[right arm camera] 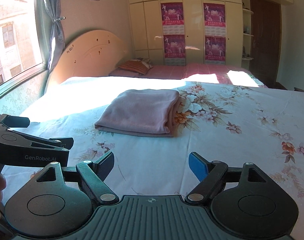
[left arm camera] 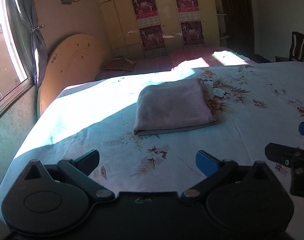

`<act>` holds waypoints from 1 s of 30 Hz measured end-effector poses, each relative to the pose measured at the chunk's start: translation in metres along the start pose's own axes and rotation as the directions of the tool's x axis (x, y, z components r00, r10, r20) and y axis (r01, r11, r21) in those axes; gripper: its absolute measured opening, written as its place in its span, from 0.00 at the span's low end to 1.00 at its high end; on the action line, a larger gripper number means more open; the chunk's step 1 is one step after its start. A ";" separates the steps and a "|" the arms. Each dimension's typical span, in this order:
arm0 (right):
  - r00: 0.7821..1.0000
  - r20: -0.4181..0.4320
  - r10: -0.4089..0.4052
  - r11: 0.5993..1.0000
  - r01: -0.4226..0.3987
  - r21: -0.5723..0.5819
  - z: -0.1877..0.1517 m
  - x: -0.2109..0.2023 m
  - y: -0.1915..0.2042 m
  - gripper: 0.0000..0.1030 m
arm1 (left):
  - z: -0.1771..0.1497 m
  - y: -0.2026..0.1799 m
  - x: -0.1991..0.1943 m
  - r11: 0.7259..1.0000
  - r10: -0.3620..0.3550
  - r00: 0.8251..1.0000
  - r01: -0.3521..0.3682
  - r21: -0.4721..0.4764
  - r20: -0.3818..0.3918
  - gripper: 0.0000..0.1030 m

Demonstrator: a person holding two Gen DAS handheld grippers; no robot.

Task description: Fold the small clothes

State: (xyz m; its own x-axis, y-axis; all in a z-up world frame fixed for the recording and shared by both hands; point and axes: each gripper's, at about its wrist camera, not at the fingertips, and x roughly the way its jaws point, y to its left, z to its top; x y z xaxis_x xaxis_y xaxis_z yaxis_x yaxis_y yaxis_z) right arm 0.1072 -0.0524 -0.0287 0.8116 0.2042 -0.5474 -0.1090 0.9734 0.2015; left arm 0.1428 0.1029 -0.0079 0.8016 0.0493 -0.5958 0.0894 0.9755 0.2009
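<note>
A pale pink garment lies folded into a thick, neat rectangle on the flowered light-blue bedsheet, just below a band of sunlight. My left gripper hangs open above the sheet, well short of the garment, nothing between its fingers. My right gripper is open too, empty, and equally short of the garment. In the left wrist view the right gripper shows at the right edge. In the right wrist view the left gripper shows at the left edge.
A curved wooden headboard stands at the bed's far left, by a window and curtain. Beyond the sheet lie a pink bedcover and striped cushion. A wardrobe with posters fills the back wall. A dark chair stands far right.
</note>
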 end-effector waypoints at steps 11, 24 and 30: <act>0.993 0.098 -0.069 0.997 0.070 -0.015 0.001 -0.049 0.016 0.90 | -0.007 0.022 -0.040 0.988 -0.062 0.998 0.062 -0.143 0.004 0.99; 0.992 0.109 -0.070 0.997 0.071 -0.011 0.004 -0.049 0.011 0.91 | -0.003 0.029 -0.048 0.984 -0.005 1.000 0.009 -0.176 0.023 0.99; 0.991 0.115 -0.067 0.998 0.067 0.002 0.006 -0.049 0.006 0.91 | -0.003 0.023 -0.046 0.987 -0.015 1.000 0.016 -0.161 0.011 0.99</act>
State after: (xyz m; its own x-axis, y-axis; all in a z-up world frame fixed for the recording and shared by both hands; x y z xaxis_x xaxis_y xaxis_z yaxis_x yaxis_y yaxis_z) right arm 0.0702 -0.0570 0.0046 0.8775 0.1253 -0.4630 -0.0529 0.9847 0.1663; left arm 0.1060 0.1235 0.0222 0.8064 0.0328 -0.5904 0.0058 0.9980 0.0635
